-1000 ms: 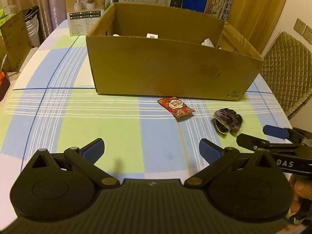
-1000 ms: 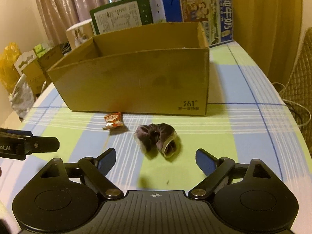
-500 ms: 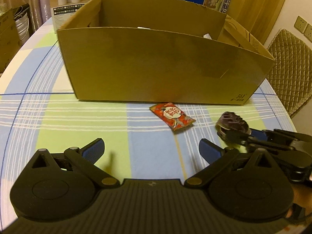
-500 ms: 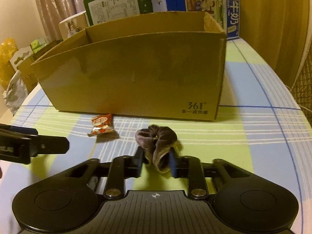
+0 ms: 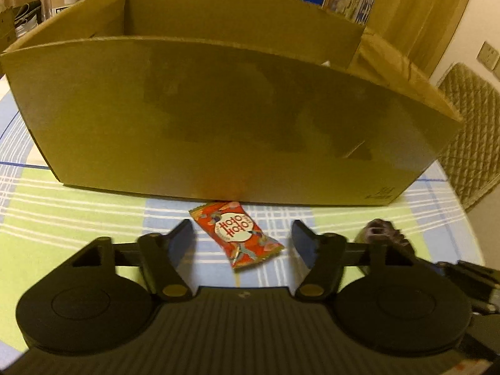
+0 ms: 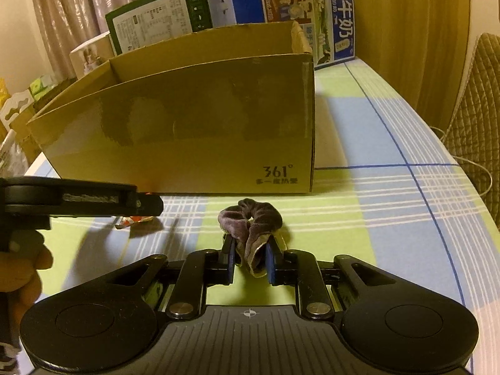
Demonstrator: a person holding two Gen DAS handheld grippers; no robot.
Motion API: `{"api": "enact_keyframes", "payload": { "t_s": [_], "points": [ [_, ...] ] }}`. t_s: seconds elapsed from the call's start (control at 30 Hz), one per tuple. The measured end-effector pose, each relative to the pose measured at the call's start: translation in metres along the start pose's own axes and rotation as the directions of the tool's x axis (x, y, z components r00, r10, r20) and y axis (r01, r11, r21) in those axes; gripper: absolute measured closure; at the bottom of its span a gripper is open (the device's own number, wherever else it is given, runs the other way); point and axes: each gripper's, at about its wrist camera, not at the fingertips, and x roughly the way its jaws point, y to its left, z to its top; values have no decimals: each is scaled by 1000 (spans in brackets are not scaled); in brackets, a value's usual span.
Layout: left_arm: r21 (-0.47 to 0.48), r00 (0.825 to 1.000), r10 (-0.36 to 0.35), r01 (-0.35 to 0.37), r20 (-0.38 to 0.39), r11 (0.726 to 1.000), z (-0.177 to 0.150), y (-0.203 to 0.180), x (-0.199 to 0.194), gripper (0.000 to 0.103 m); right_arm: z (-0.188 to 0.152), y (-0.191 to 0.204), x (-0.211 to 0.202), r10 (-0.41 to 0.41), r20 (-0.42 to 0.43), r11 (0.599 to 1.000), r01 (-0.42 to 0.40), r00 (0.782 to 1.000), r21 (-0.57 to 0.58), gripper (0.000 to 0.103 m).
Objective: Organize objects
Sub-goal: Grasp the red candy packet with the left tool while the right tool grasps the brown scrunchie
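Note:
A red snack packet [image 5: 239, 234] lies flat on the checked tablecloth just in front of the open cardboard box [image 5: 218, 118]. My left gripper [image 5: 242, 240] is open, one finger on each side of the packet, not touching it. A purple velvet scrunchie [image 6: 251, 228] sits between the blue pads of my right gripper [image 6: 250, 257], which is shut on it. The scrunchie [image 5: 382, 234] also shows at the right of the left wrist view. In the right wrist view the left gripper [image 6: 147, 203] hangs over the packet [image 6: 134, 220] and hides most of it.
The cardboard box [image 6: 187, 125] fills the middle of the table. A green carton [image 6: 159, 23] and a blue milk carton [image 6: 300, 9] stand behind it. A quilted chair [image 5: 468, 131] is at the right. A hand [image 6: 18, 268] holds the left gripper.
My right gripper went from open to shut on the scrunchie. My left gripper moved forward and down until its open fingers came to either side of the red packet.

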Motion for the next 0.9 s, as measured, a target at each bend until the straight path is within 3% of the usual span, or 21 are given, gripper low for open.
{"api": "enact_keyframes", "payload": {
  "t_s": [0.13,0.27,0.6,0.9],
  "points": [
    [73,999,39,-39,9,997,-7,-2,0,71,1,0,0,6,-2,1000,-6,1000,7,87],
    [106,999,50,-49,-11,993,-17,4,-11,78,0,2,-1,13,-7,1000,-13,1000,8,87],
    [138,998,47,-43,-31,990,-35,6,-36,79,-5,15,-5,41,-8,999,-41,999,-31,87],
    [72,999,45,-43,-24,997,-54,5,-88,79,-9,21,-35,65,8,997,-65,998,-42,87]
  ]
}}
